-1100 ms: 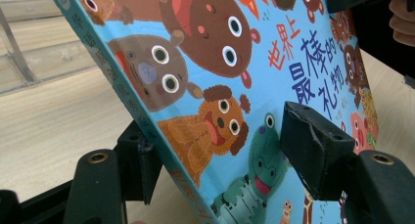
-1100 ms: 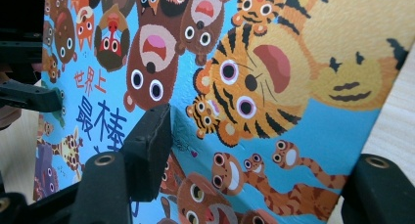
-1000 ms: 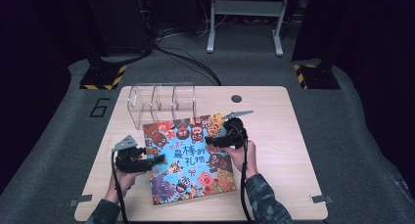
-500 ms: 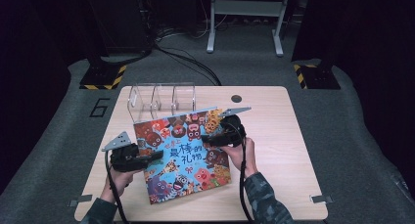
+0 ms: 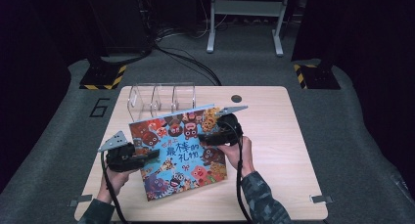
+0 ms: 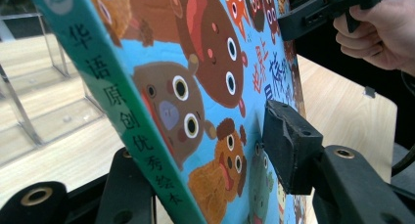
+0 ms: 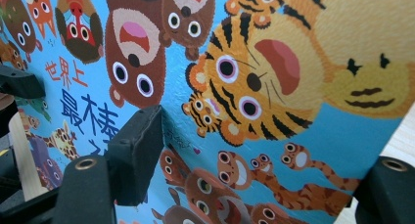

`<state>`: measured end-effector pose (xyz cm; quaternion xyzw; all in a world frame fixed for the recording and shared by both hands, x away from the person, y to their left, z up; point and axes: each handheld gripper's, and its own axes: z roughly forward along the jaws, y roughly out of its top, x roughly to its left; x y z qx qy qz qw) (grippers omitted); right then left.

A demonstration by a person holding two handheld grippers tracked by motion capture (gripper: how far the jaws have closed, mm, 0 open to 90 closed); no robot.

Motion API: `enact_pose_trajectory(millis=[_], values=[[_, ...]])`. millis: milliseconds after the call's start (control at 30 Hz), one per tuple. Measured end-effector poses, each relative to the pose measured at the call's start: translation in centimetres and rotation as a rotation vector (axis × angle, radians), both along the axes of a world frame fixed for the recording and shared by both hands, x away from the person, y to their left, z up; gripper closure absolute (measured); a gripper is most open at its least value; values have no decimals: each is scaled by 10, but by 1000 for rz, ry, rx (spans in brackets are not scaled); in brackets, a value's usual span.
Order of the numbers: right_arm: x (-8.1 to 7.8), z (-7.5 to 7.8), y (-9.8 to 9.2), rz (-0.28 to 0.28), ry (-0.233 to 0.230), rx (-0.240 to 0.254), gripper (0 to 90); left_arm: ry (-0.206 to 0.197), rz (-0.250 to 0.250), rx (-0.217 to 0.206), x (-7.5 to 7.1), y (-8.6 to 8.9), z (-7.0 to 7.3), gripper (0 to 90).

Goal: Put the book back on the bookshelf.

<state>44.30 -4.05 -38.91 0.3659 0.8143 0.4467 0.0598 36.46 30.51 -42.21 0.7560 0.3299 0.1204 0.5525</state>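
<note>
A colourful picture book (image 5: 178, 153) with cartoon animals on a blue cover is held up off the table, its cover tilted towards me. My left gripper (image 5: 147, 155) clamps its spine edge; in the left gripper view one pad (image 6: 288, 145) presses on the cover of the book (image 6: 195, 87) and the other jaw sits behind it. These jaws have just been closing on the book. My right gripper (image 5: 205, 138) grips the opposite edge; its jaws have just been opening a little, but a pad (image 7: 137, 155) still lies against the book (image 7: 269, 87).
A clear acrylic rack (image 5: 161, 97) with several slots stands on the wooden table (image 5: 274, 136) just behind the book. A small dark disc (image 5: 237, 98) is set into the tabletop at the back. Stands and cables lie on the floor beyond.
The book has come up off the table and its far edge now overlaps the rack. Both grippers have risen with it, and the left one shifted slightly left.
</note>
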Motion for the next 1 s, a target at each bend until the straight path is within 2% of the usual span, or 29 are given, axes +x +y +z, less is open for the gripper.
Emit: enact_pose_trajectory(millis=[33,67,133,333,367,433,500,600,667,700,733,767,800,833,867,900,933,1000], values=[[-1,2,2,-1,9,3,293,-14,4,11,-1,1,3,527],[0,3,2,10,-7,2,292,-14,4,11,-1,1,3,533],[-2,5,3,15,-10,-3,282,-47,1,36,-4,2,8,538],[-4,12,5,33,-44,-6,276,-91,19,75,-9,3,14,570],[-5,13,6,34,-48,-7,271,-100,19,93,-9,4,15,570],[-7,15,8,32,-65,-17,265,-117,28,113,-11,4,16,594],[-10,14,10,42,-81,-32,259,-136,27,153,-14,5,13,615],[-11,12,11,56,-98,-46,259,-139,12,172,-16,6,8,621],[-15,11,13,60,-110,-54,258,-154,11,174,-19,7,7,622],[-16,10,11,70,-127,-47,258,-173,12,186,-22,7,9,615],[-17,9,11,66,-130,-47,258,-175,23,147,-23,8,13,610],[-19,8,11,60,-134,-39,257,-175,23,147,-23,8,13,607],[-19,8,10,65,-142,-39,257,-197,28,117,-25,8,20,599],[-21,8,10,61,-138,-37,257,-197,28,117,-25,8,20,569],[-21,8,10,61,-138,-37,257,-193,29,77,-25,8,25,569],[-21,8,10,64,-144,-37,257,-204,21,80,-26,7,34,529],[-21,8,10,64,-144,-37,256,-204,21,80,-26,7,34,520],[-20,8,10,68,-145,-36,252,-227,37,84,-26,5,45,516]])
